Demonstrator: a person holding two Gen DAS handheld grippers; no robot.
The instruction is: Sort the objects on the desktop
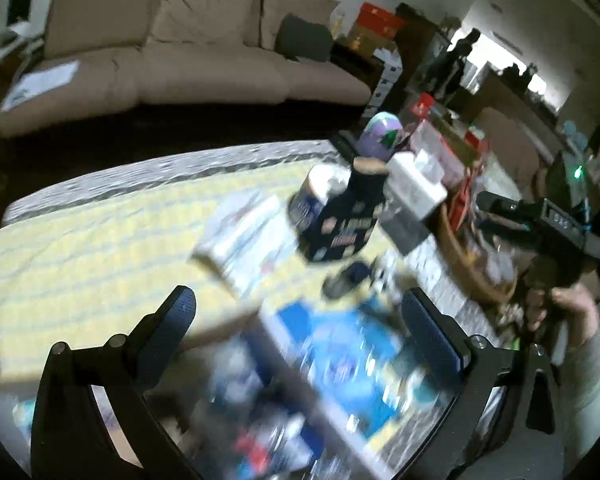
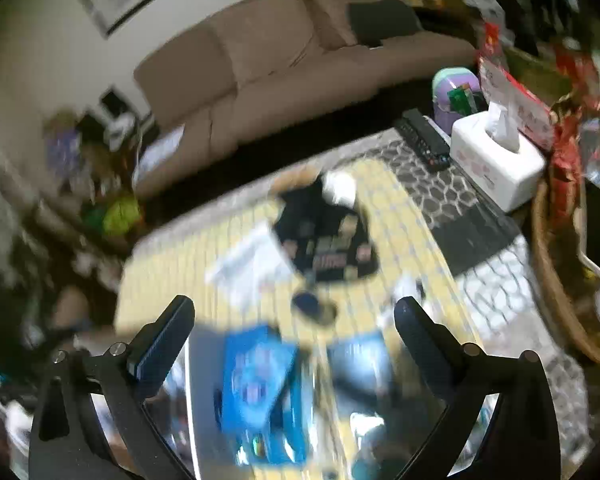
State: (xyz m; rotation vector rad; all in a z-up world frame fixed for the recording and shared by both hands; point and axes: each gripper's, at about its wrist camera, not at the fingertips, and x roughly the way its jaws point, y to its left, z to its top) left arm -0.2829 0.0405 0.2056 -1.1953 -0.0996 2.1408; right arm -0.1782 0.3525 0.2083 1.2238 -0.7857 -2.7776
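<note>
A: How is the scene laid out, taken from left to right?

B: On the yellow-checked worktop (image 1: 80, 248) a pale flat packet (image 1: 244, 236) is seen, then a dark printed pouch (image 1: 336, 228), then a white tissue box (image 2: 496, 164) beside a woven basket (image 2: 556, 280). A blue box (image 2: 256, 380) is seen nearest the cameras. The left hand-held gripper (image 1: 300, 320) is held wide apart with nothing between its jaws; the right hand-held gripper (image 2: 294, 320) is likewise spread wide and empty.

A: How is the step in hand done well?

B: An approach is judged to be under way. One object should be chosen, the motion slowed, and the jaws centred over it before closure. The blue box, lying between both sets of fingers, is the likeliest candidate.

A: What cannot be made out?

B: Both views are heavily blurred. Labels on the pouch and the blue box cannot be read. A small dark object (image 2: 312, 306) beyond the box cannot be identified. The basket is cut off at the frame edge, and no sorting destination is clearly shown.
</note>
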